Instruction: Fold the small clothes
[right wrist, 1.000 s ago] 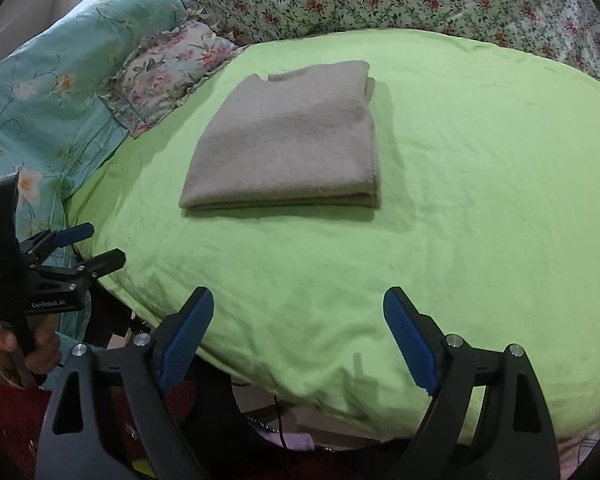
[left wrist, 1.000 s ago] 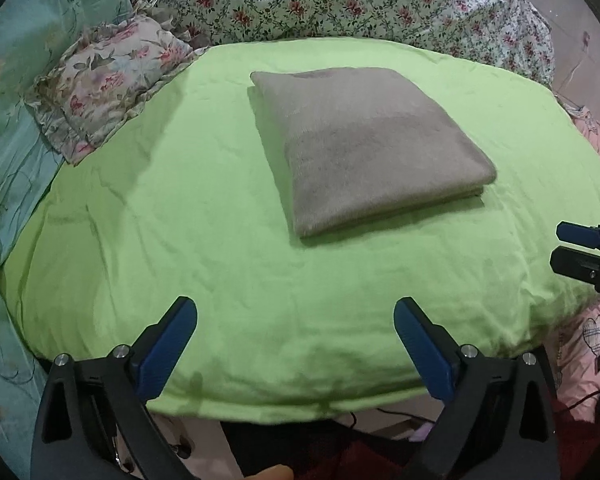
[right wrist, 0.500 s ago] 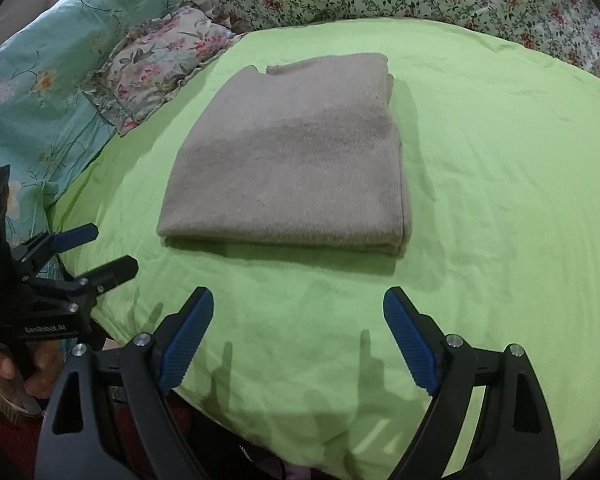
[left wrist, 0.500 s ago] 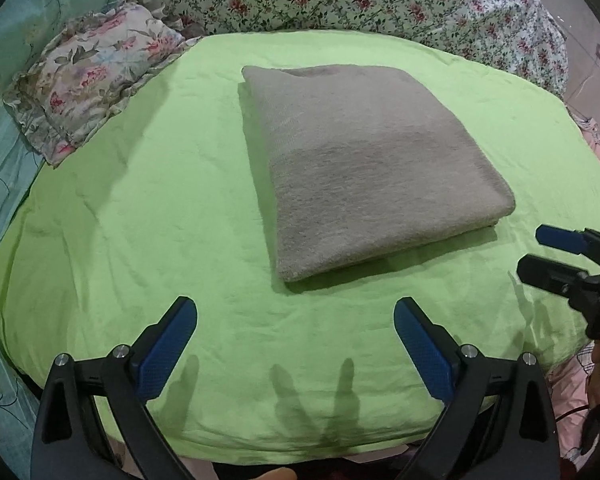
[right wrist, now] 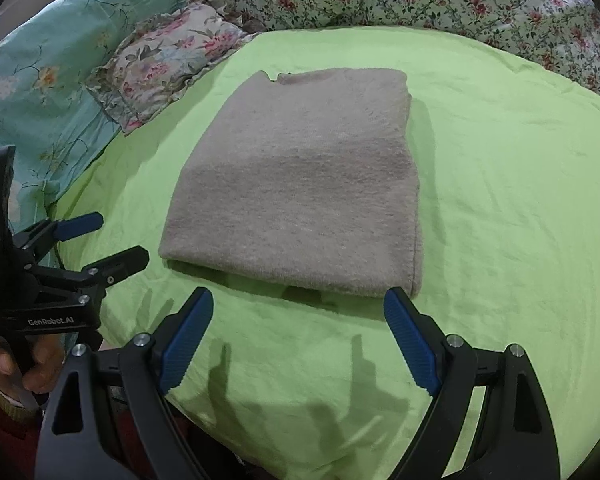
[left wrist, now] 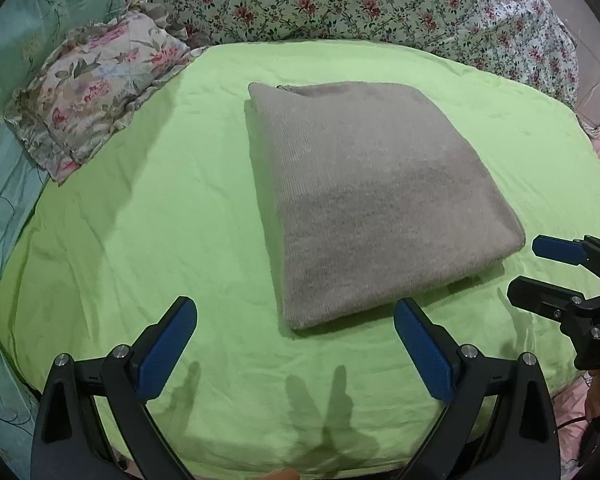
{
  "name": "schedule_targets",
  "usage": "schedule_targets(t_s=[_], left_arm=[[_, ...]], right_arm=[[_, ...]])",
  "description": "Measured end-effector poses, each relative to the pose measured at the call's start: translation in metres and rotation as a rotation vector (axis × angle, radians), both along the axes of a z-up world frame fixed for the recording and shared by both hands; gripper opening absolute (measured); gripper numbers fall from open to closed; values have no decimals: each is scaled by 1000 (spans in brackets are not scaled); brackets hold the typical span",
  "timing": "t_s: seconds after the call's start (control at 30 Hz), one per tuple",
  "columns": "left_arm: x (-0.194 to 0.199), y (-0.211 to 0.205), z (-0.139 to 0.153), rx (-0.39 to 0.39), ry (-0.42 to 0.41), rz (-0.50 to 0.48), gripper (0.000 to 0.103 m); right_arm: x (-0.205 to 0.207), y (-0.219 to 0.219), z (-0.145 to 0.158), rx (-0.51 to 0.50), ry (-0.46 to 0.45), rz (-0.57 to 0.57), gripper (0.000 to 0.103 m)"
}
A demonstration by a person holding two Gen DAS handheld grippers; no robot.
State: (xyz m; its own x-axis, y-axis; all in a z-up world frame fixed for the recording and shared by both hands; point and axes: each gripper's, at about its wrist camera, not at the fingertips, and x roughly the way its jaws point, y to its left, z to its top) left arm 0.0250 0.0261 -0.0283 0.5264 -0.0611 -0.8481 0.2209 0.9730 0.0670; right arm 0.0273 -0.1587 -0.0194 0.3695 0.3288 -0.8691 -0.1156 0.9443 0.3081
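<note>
Sweater (left wrist: 364, 196): grey knit, folded on bed (left wrist: 140, 240) middle, probably soft, limp, light.
Hold: near corners.
Left claw (left wrist: 296, 344): open, empty.
Right claw (right wrist: 300, 340): open, empty.

A folded sweater (left wrist: 372, 200) lies flat near the middle of a sheet (left wrist: 160, 240) spread over the bed. Behind the sheet a bunched quilt (left wrist: 340, 4) runs along the far side. A frilled pillow (left wrist: 96, 92) sits at the sheet's far left corner, resting partly on another pillow (right wrist: 48, 80) further left. The left gripper (left wrist: 296, 344) and the right gripper (right wrist: 300, 332) hang side by side above the sheet's near part, just before the sweater's near edge, jaws wide apart and empty.
</note>
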Motion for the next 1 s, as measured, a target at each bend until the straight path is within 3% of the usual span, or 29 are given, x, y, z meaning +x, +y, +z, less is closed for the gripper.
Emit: schedule_targets(t_s=[0.53,1.0], left_arm=[[16,-6,3,14,-10,7,99],[50,12,5,-73,20,69,99]], right_arm=[[23,-6,-2,18,0,-21,88],[56,-30,5,36,-31,-82,88]])
